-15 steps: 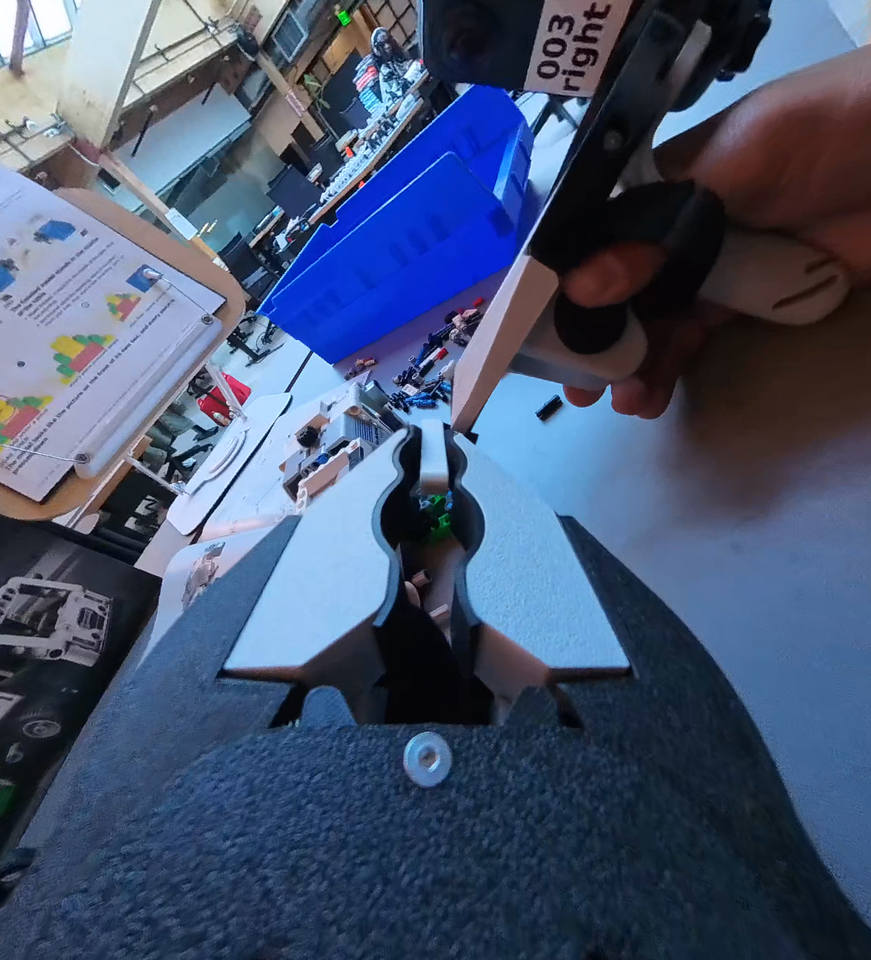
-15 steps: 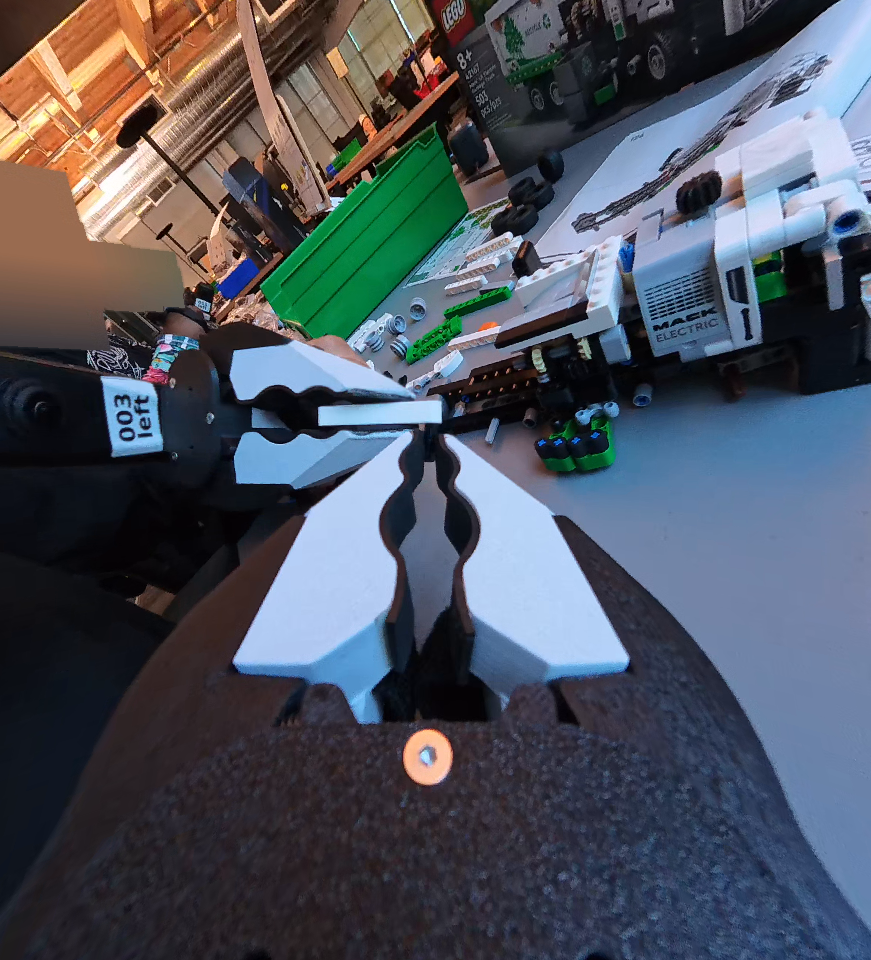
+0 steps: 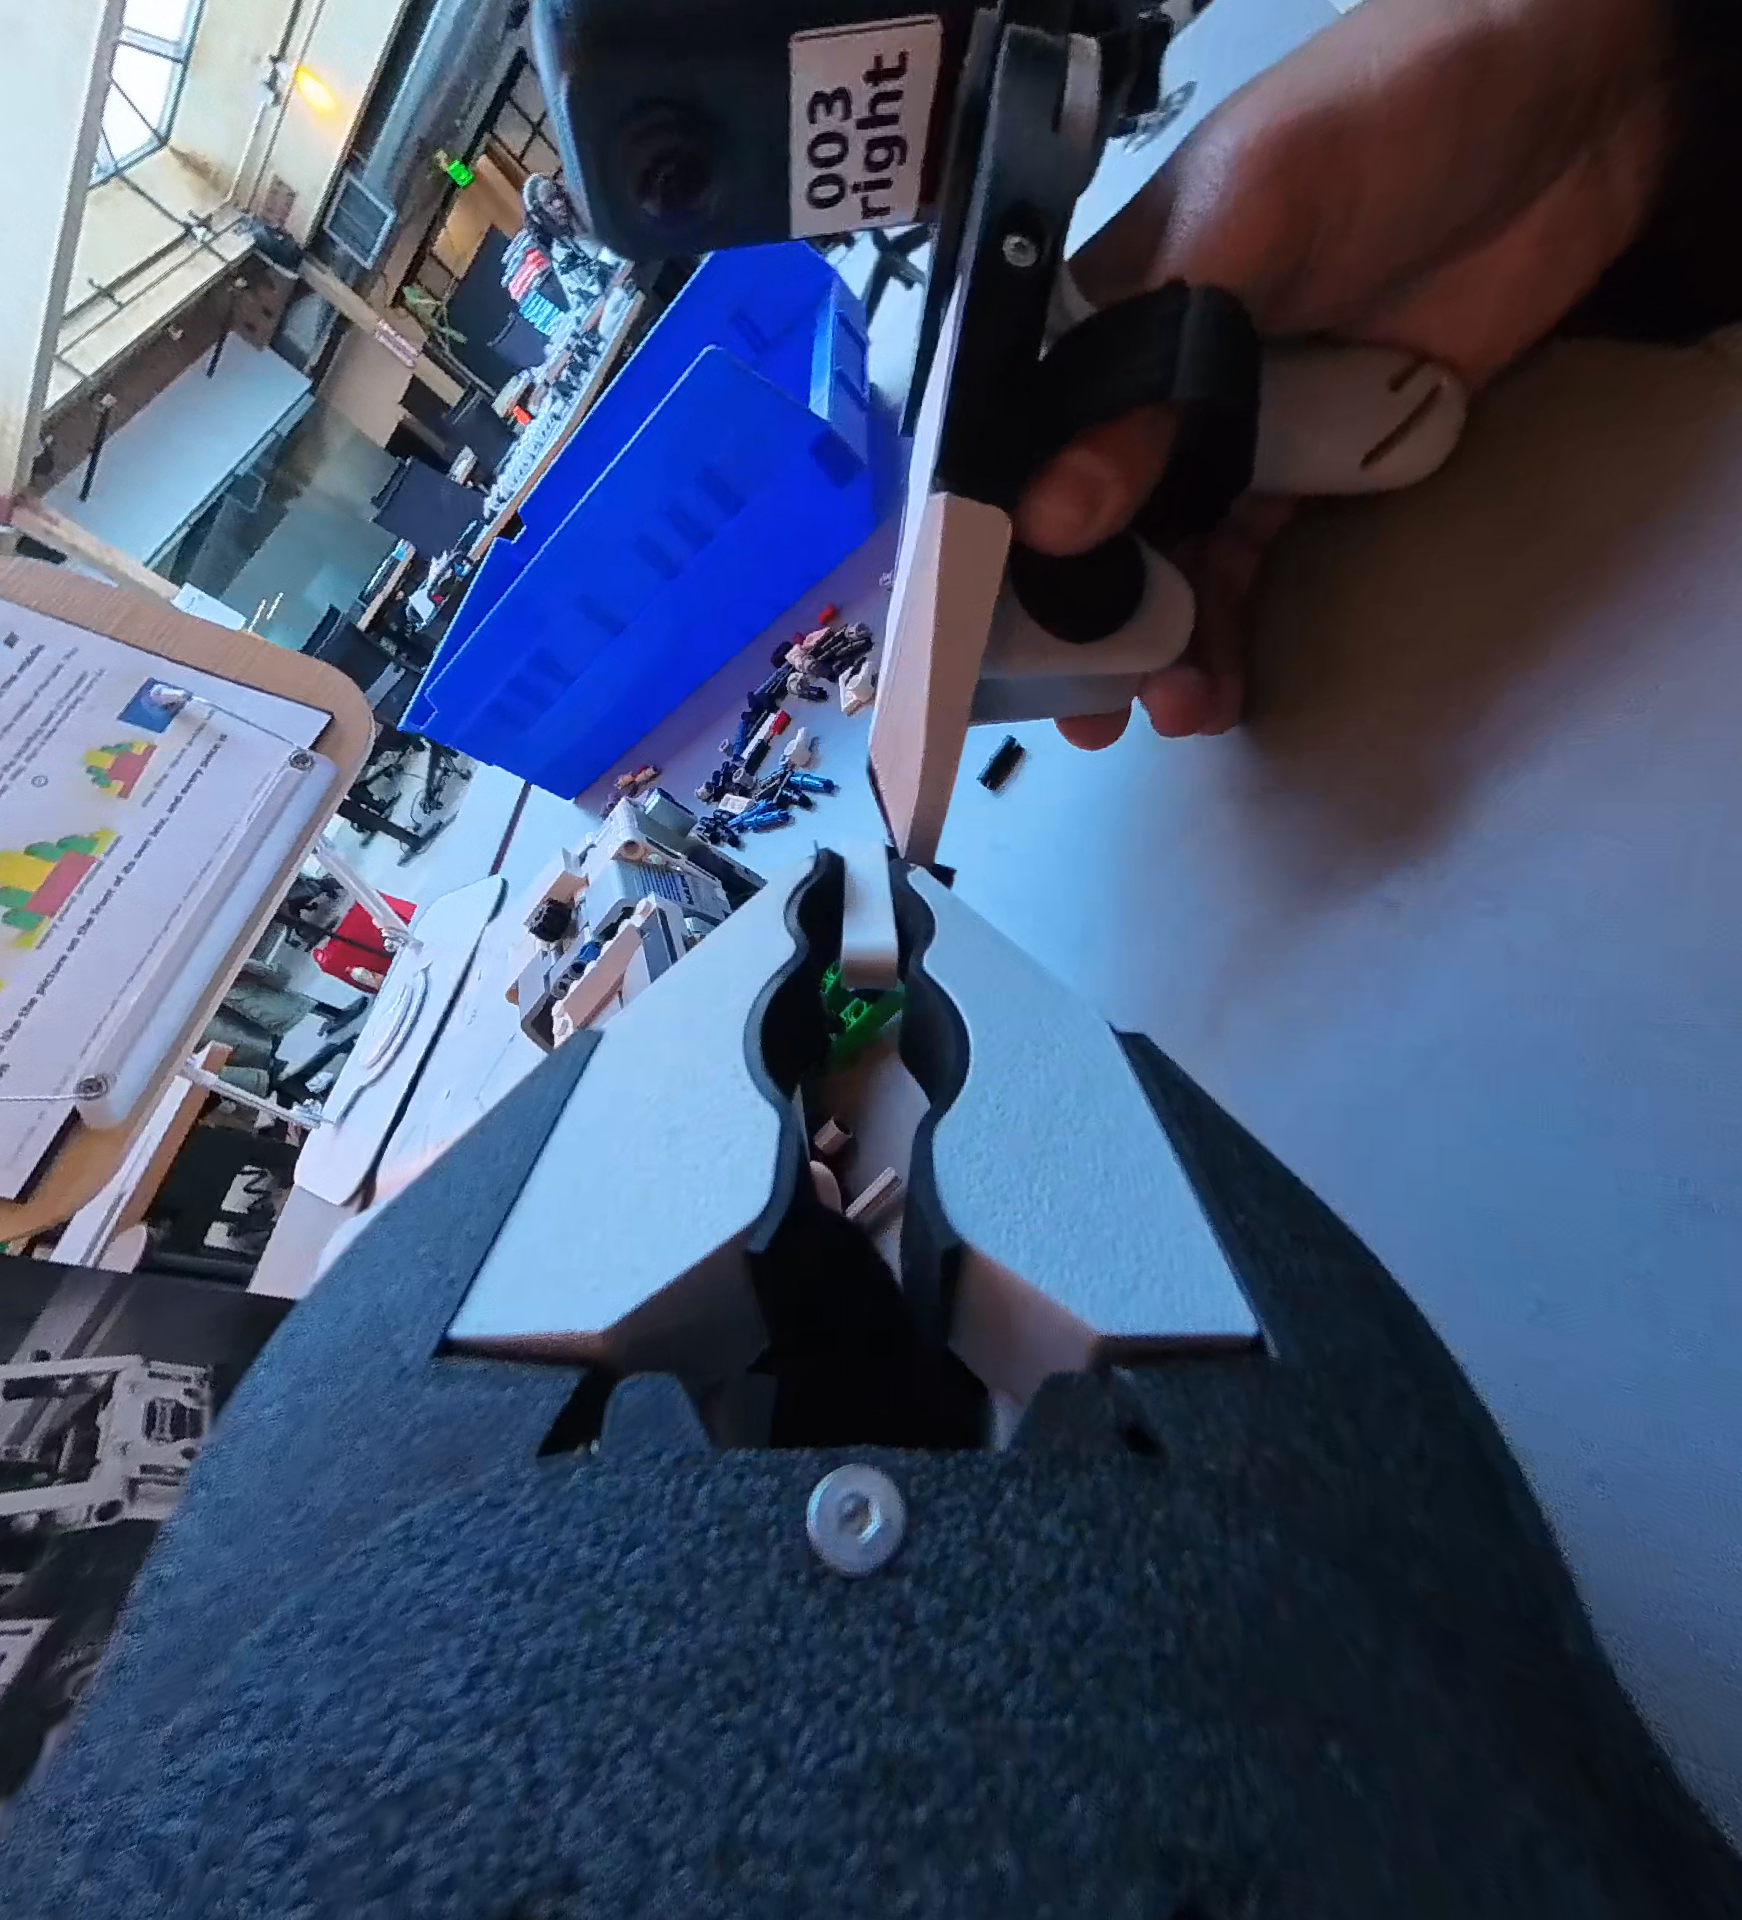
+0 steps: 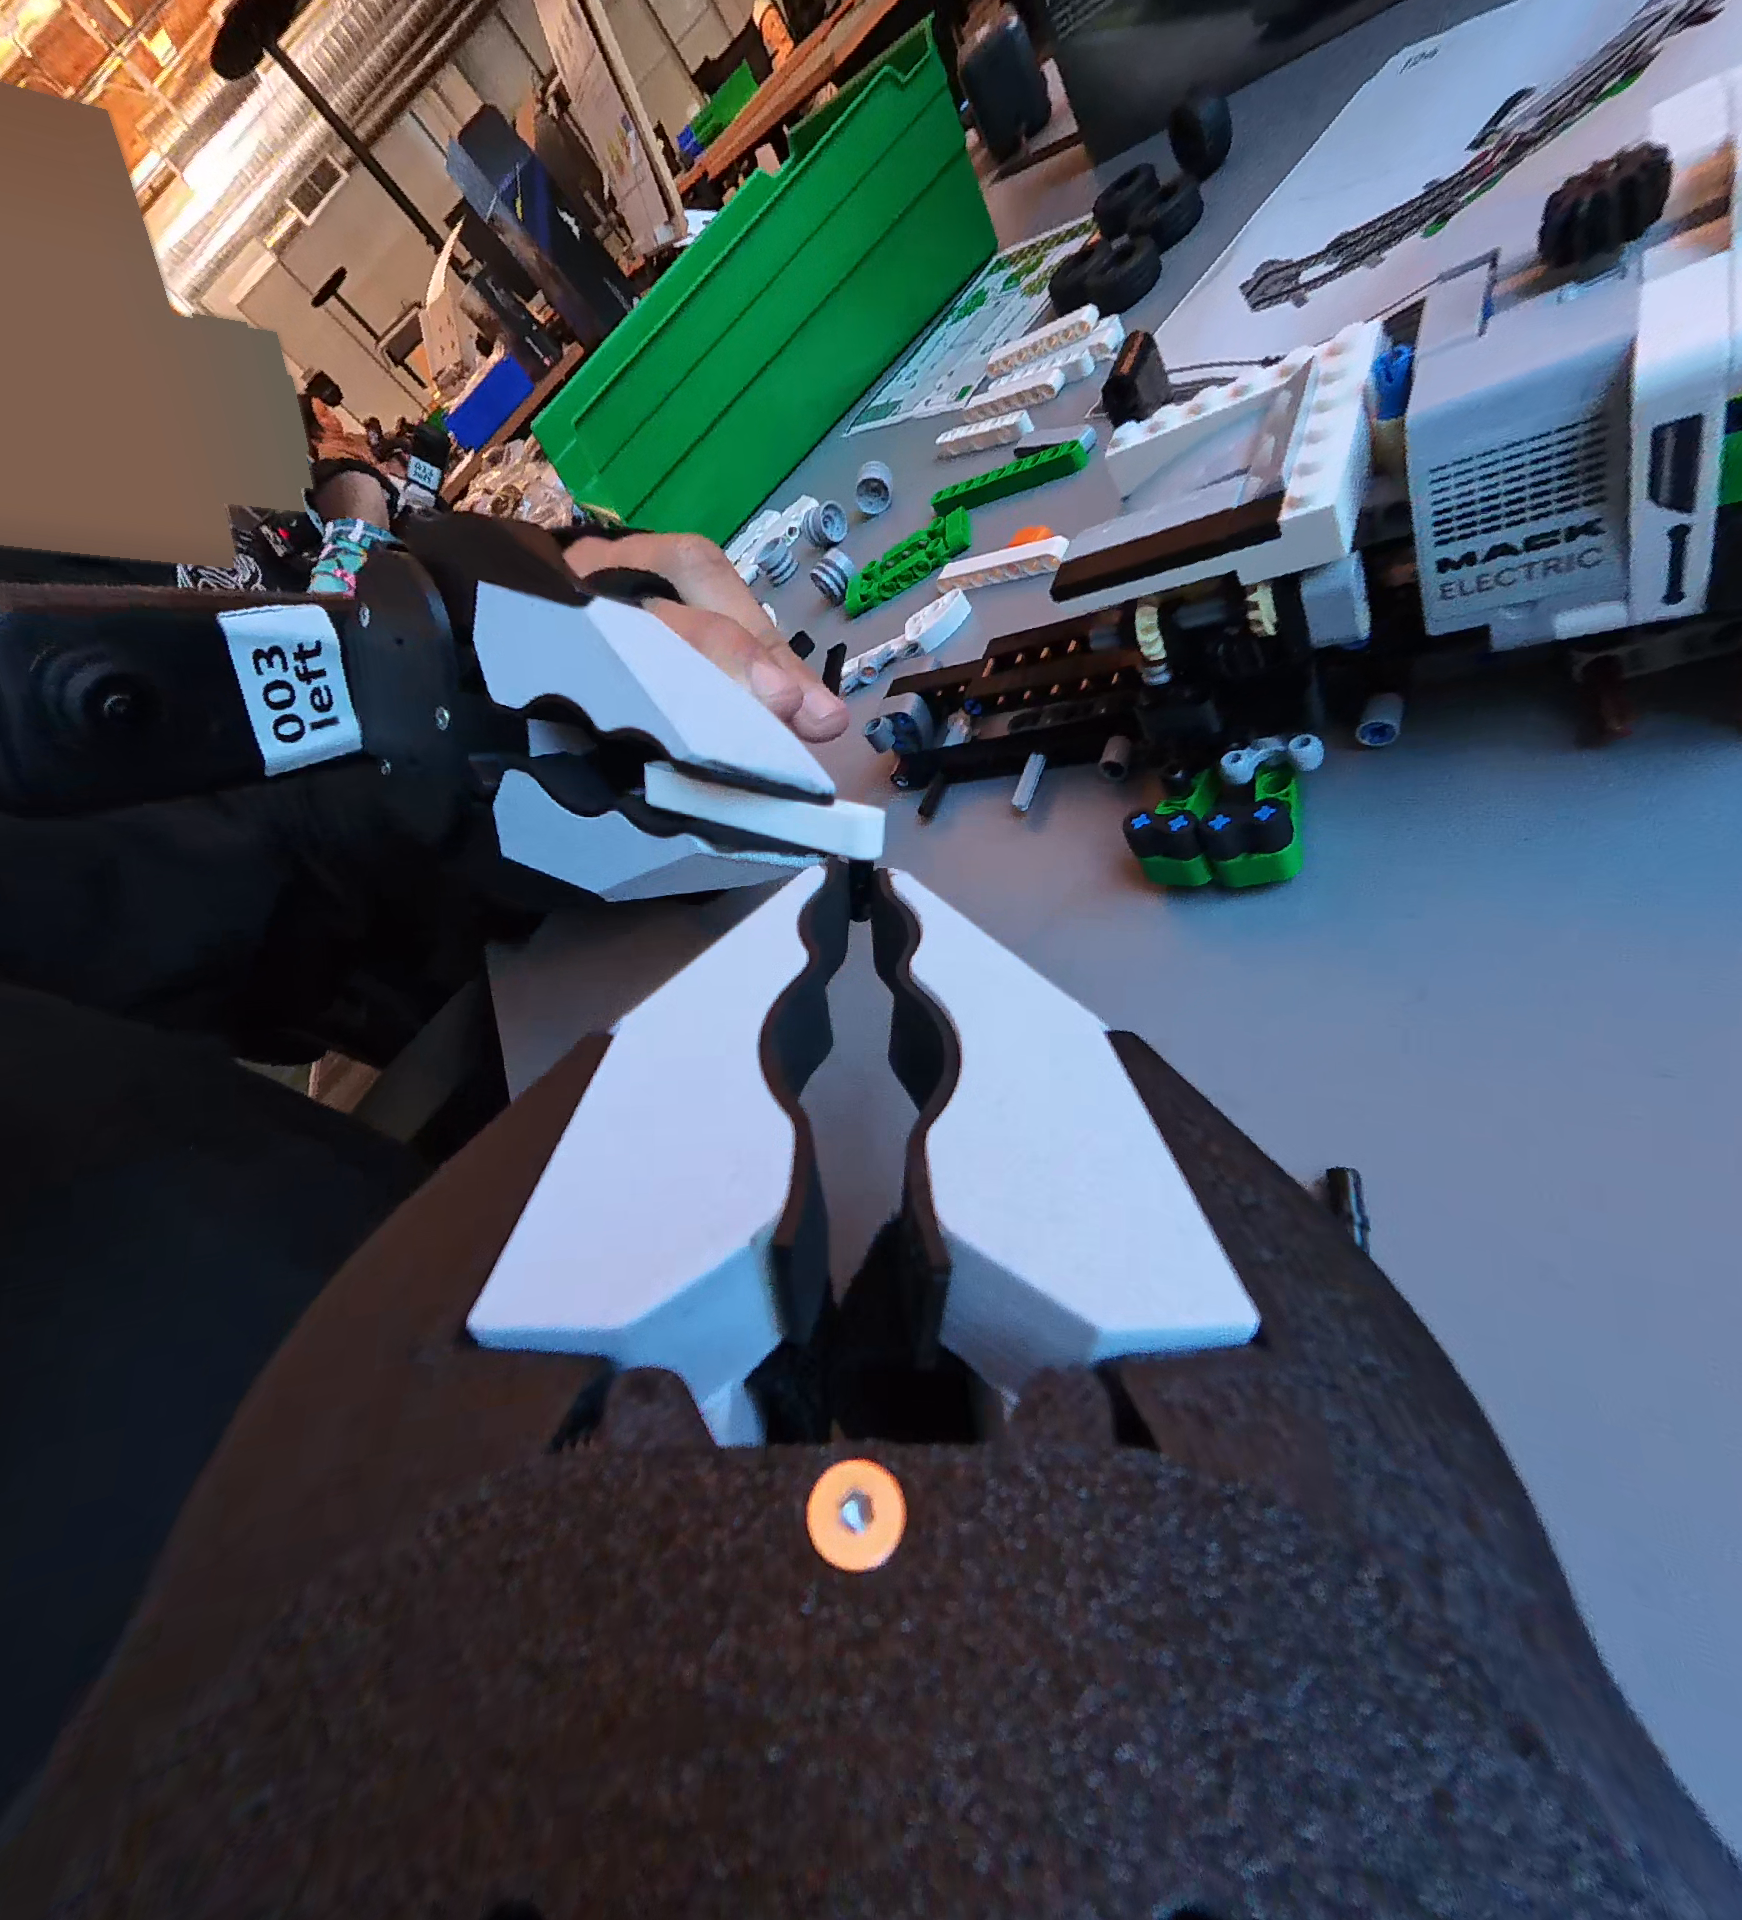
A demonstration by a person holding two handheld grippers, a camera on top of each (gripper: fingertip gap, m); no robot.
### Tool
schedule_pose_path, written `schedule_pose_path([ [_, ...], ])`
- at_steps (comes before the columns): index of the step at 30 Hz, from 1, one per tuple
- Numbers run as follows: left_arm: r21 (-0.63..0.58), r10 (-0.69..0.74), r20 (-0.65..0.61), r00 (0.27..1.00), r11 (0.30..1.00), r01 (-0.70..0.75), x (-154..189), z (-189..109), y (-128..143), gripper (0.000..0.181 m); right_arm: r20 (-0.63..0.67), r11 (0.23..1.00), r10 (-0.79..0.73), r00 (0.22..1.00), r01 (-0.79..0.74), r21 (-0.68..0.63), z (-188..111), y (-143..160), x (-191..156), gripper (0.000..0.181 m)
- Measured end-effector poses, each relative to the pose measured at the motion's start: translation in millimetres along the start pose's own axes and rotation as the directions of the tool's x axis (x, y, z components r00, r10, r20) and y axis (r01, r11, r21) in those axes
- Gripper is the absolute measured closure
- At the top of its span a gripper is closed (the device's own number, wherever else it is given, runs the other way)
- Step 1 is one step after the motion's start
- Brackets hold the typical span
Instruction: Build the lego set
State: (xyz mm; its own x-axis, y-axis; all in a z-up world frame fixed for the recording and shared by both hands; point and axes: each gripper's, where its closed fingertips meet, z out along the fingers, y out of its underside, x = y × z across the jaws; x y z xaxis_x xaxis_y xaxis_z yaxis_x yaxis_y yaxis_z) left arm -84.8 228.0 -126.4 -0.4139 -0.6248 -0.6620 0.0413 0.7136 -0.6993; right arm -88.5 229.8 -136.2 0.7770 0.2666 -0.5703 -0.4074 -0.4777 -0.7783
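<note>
My left gripper (image 3: 869, 883) is shut on a flat white piece (image 3: 867, 920), held above the grey table. In the right wrist view this gripper (image 4: 825, 831) comes in from the left with the white piece (image 4: 773, 816) sticking out of it. My right gripper (image 4: 859, 883) is shut on a small black pin (image 4: 859, 896), whose end meets the white piece's tip. In the left wrist view the right gripper (image 3: 903, 821) comes down from above, held by a hand. The part-built white truck (image 4: 1532, 499) stands behind. A green sub-assembly with black pins (image 4: 1220, 831) lies in front of it.
A green bin (image 4: 794, 301), black tyres (image 4: 1127, 249), an open booklet (image 4: 1366, 135) and loose beams (image 4: 950, 540) lie behind. A blue bin (image 3: 659, 540), small loose pins (image 3: 773, 769), a clipboard sheet (image 3: 67, 852) and the dark box (image 3: 15, 1507) lie to the left. A loose black pin (image 4: 1345, 1195) lies on the table. The tips of both grippers are at nearly the same place.
Both grippers have tilted and shifted together toward the truck, with their tips still meeting. Neither grip has changed.
</note>
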Motion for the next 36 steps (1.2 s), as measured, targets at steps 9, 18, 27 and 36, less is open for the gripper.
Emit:
schedule_pose_path([
  [9, -0.01, 0.058, -0.055, 0.997, 0.998, -0.059, 5.0, -4.6, 1.9, 0.175, 0.002, 0.999, -0.029, 1.0, 0.029, -0.042, 3.1, 5.7, -3.0, 0.179],
  [18, -0.013, 0.079, -0.092, 0.993, 0.997, -0.08, 8.3, -8.0, 2.6, 0.175, 0.019, 0.996, -0.041, 0.999, 0.042, -0.076, 5.0, 10.1, -5.3, 0.178],
  [27, -0.031, 0.173, -0.043, 0.984, 0.984, -0.174, 8.0, -7.1, 2.9, 0.175, 0.03, 0.997, -0.02, 0.999, 0.022, -0.076, 4.7, 9.6, -4.0, 0.179],
  [36, -0.034, 0.182, -0.021, 0.983, 0.983, -0.182, 6.5, -6.5, 2.3, 0.175, 0.032, 0.999, -0.005, 0.999, 0.007, -0.054, 3.2, 6.9, -3.7, 0.179],
])
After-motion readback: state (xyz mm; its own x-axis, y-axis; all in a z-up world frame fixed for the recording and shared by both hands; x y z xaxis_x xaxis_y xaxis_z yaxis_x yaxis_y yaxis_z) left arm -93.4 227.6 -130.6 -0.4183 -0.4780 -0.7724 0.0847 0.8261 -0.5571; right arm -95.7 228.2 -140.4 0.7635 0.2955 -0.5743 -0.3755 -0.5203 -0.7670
